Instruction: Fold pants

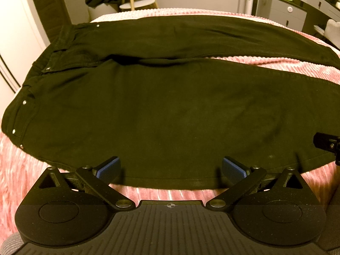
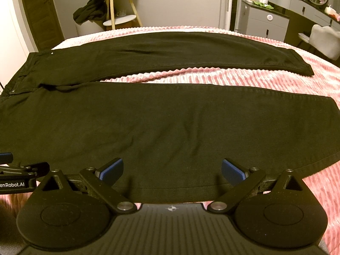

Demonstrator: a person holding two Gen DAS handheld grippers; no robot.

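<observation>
One pair of black pants lies spread flat on the pink bedspread, waistband to the left and its two legs running rightward, slightly parted. No fold shows yet, so the whole task appears to remain. Two grippers are present. The left gripper hovers at the near leg's edge towards the waist, jaws spread wide and grasping nothing. Further right, the right gripper sits likewise released over the near leg, empty, towards the hem.
</observation>
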